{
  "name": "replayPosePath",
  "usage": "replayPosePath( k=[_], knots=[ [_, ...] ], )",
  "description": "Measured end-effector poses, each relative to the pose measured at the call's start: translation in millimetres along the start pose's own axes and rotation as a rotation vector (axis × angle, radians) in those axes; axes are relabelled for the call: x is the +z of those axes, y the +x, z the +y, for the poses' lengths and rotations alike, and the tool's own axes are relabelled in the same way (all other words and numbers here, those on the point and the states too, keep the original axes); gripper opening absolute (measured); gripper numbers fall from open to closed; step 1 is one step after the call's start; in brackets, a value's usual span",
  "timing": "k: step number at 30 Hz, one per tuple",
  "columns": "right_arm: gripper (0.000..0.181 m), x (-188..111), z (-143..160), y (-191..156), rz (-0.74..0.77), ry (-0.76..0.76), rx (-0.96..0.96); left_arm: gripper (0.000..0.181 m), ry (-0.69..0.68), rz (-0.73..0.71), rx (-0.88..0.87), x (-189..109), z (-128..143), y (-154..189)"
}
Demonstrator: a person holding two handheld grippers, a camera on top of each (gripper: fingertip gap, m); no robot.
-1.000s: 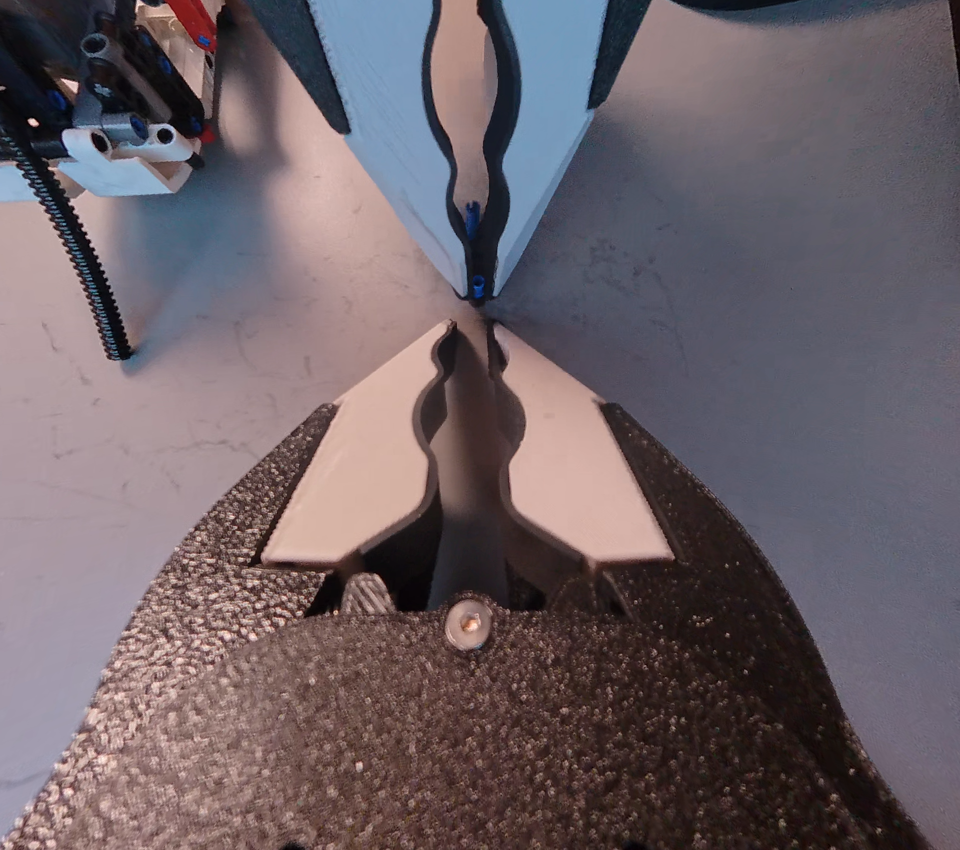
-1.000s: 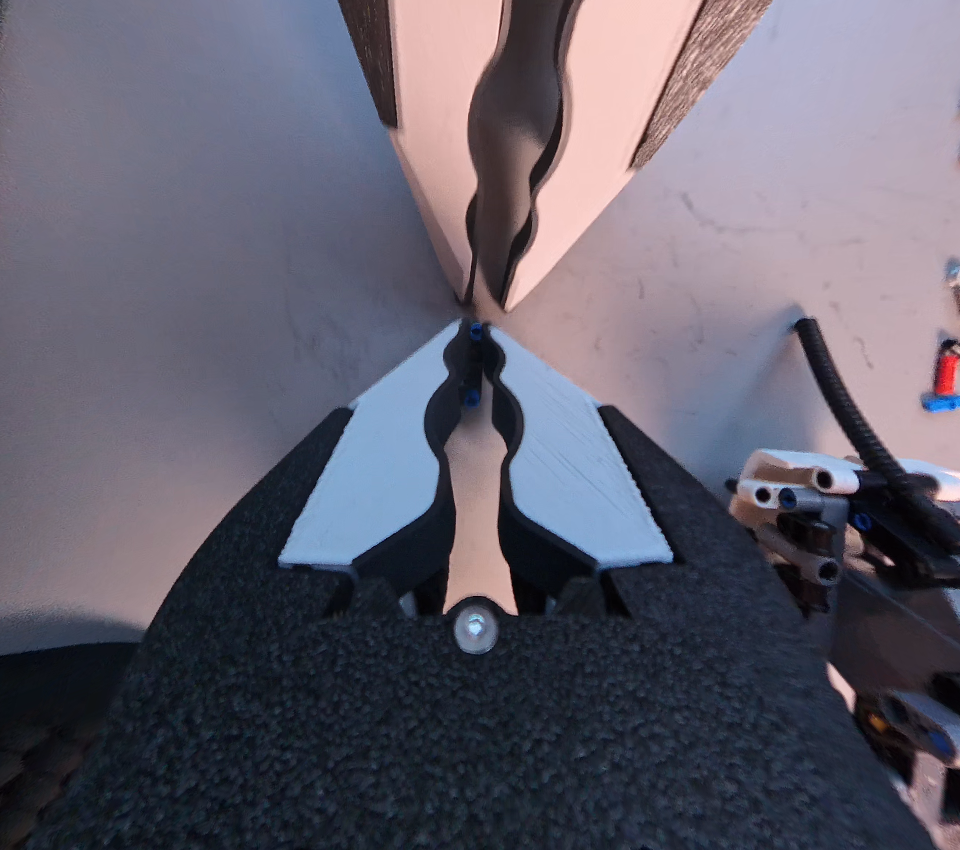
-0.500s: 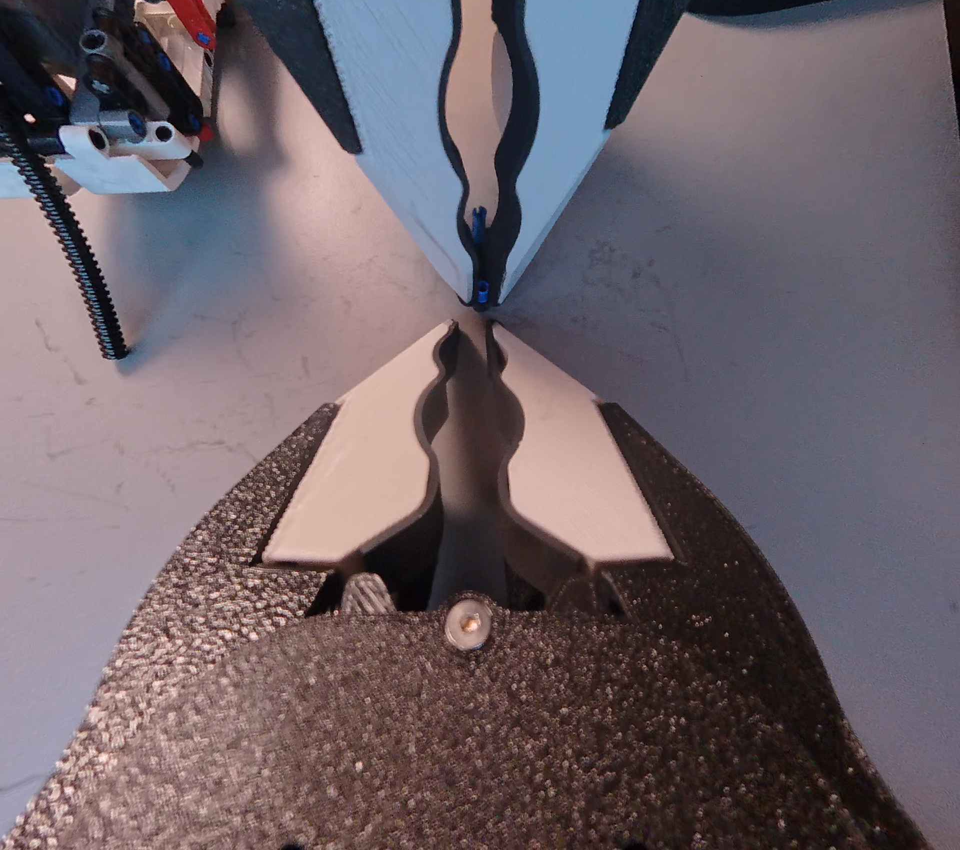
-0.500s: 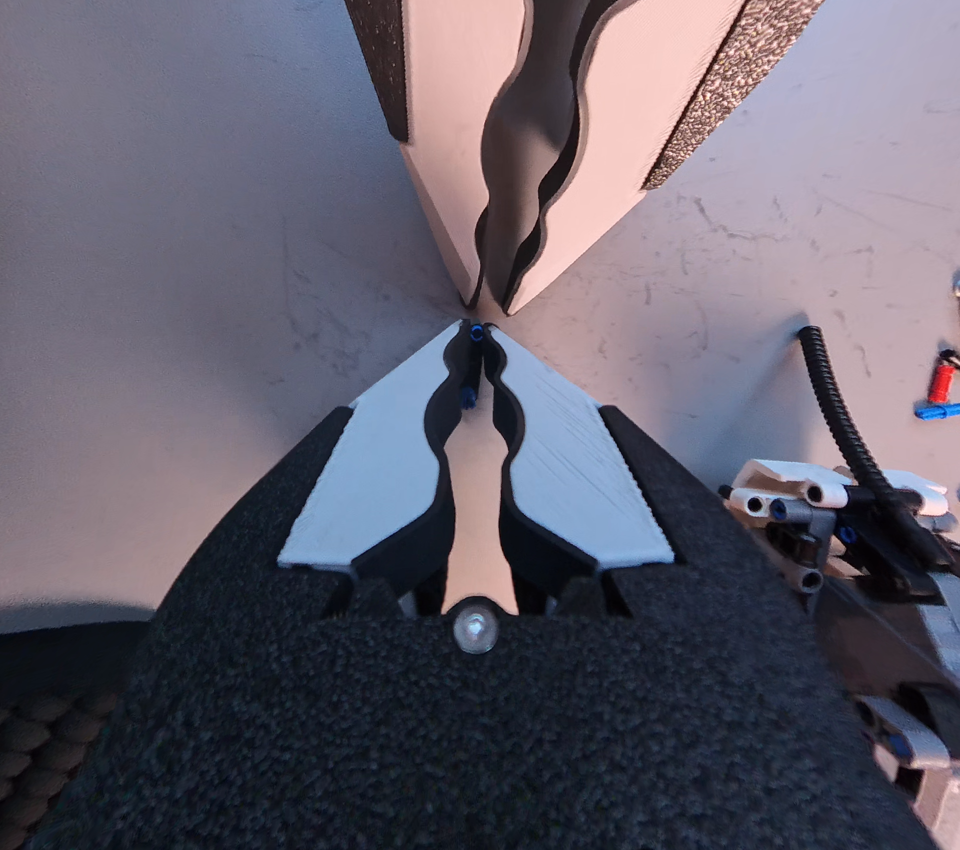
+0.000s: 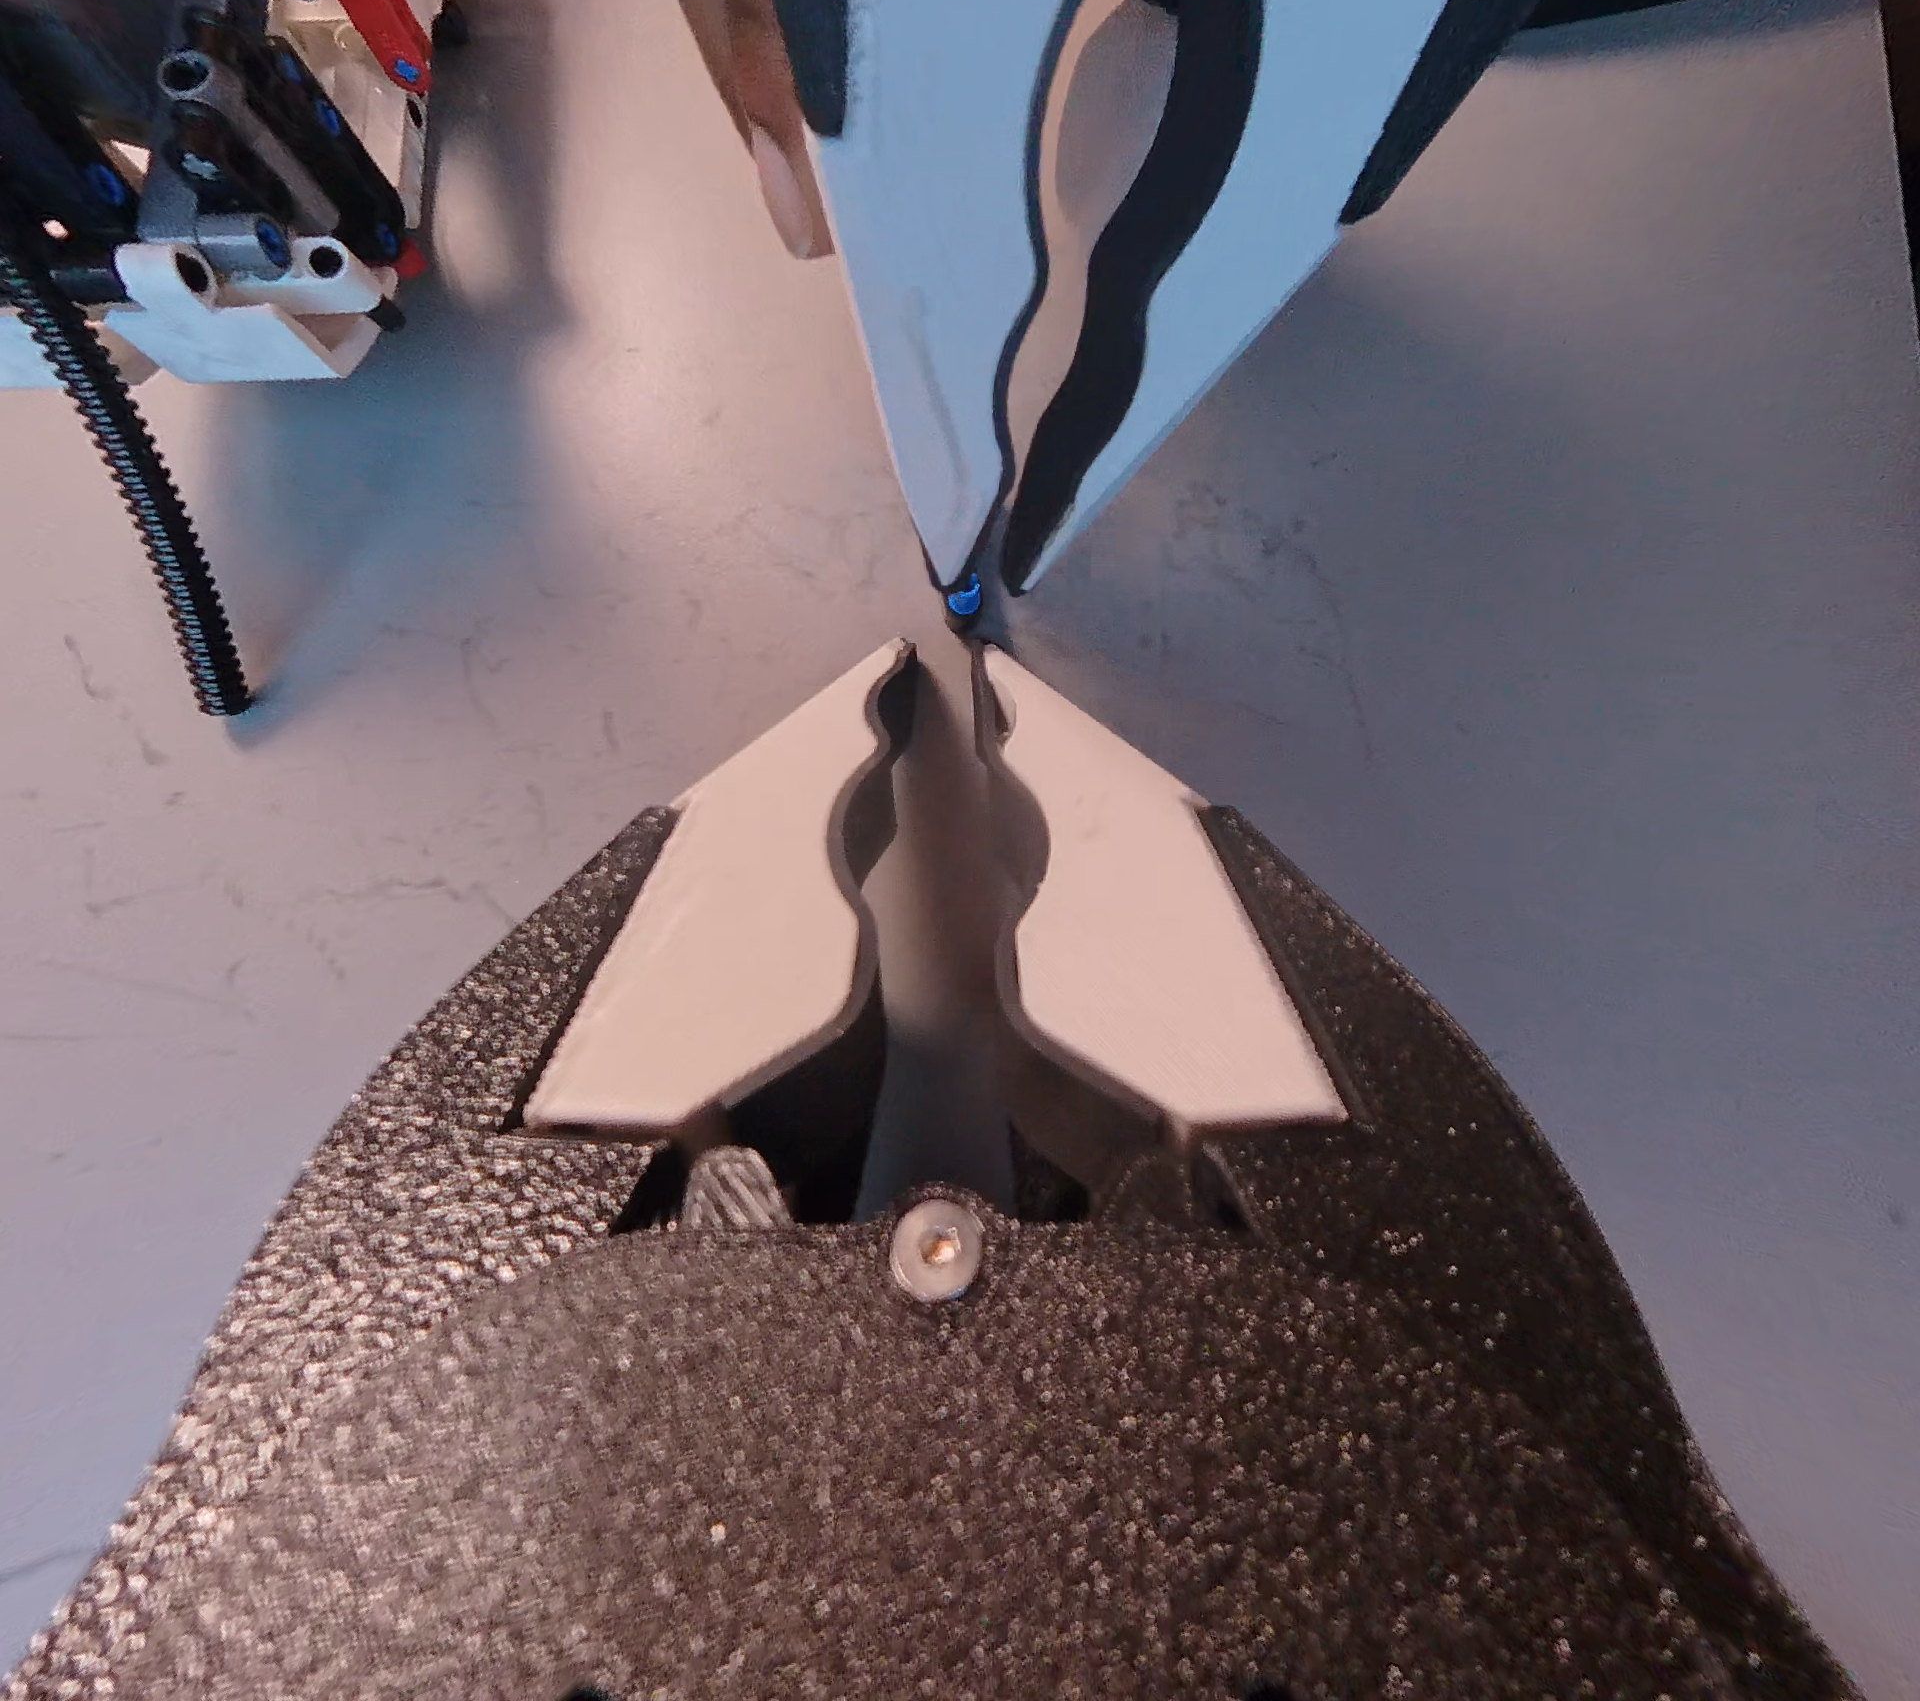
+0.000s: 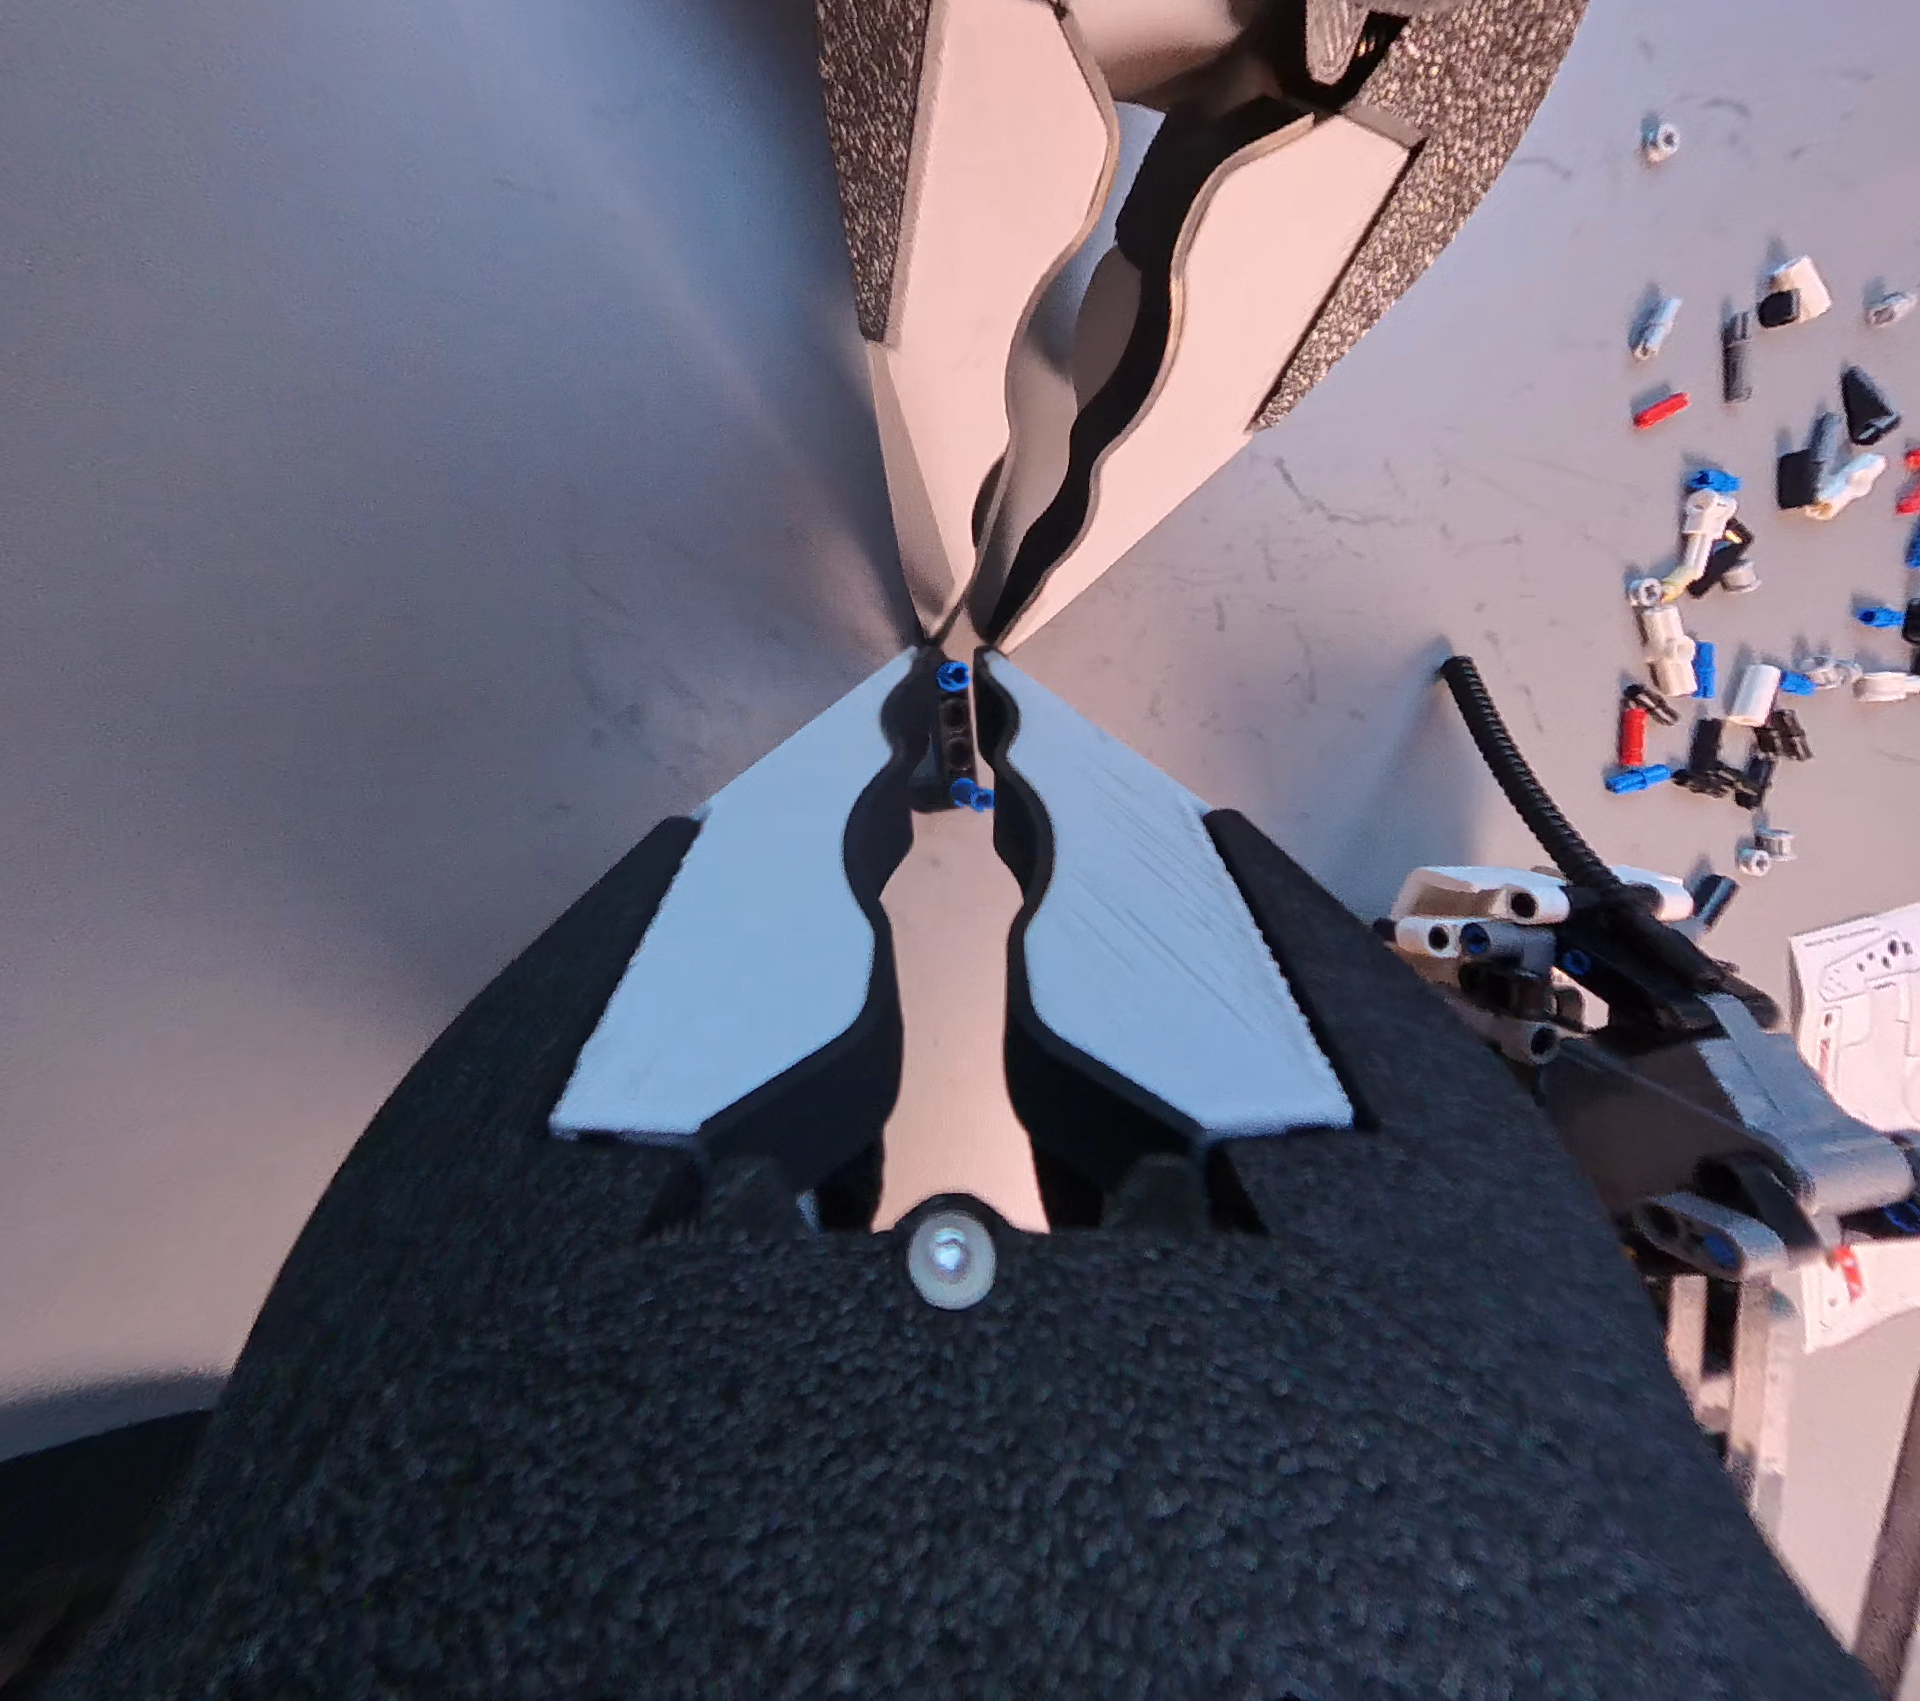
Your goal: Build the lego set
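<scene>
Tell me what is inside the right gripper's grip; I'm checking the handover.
The right gripper pinches a short black beam with a blue pin at each end. Its far side is hidden by the fingers.

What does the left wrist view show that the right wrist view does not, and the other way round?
Only the left wrist view shows a person's finger beside the right gripper and a red beam on the model.

Only the right wrist view shows the loose pieces scattered on the table, a printed sheet, and the black holed beam with blue pins in the right gripper.

Both show the two grippers tip to tip, the half-built model and its black ribbed hose.
</scene>
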State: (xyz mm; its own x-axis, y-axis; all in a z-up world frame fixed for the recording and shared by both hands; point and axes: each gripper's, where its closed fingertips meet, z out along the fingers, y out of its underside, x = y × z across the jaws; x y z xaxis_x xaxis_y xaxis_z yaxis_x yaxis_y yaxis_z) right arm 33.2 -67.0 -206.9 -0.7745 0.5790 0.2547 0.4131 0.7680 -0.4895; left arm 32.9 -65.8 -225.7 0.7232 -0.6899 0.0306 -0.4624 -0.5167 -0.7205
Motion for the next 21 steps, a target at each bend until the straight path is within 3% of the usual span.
replayPosePath(
  k=[11,21],
  knots=[
    [0.003,6.3,6.7,0.5,-0.013,-0.11,-0.088,0.009,-0.001,-0.006,0.005,0.2,-0.1,0.2],
    [0.003,6.7,5.7,0.6,0.016,-0.096,-0.056,0.015,0.001,0.003,0.035,4.5,-3.9,8.1]
  ],
)
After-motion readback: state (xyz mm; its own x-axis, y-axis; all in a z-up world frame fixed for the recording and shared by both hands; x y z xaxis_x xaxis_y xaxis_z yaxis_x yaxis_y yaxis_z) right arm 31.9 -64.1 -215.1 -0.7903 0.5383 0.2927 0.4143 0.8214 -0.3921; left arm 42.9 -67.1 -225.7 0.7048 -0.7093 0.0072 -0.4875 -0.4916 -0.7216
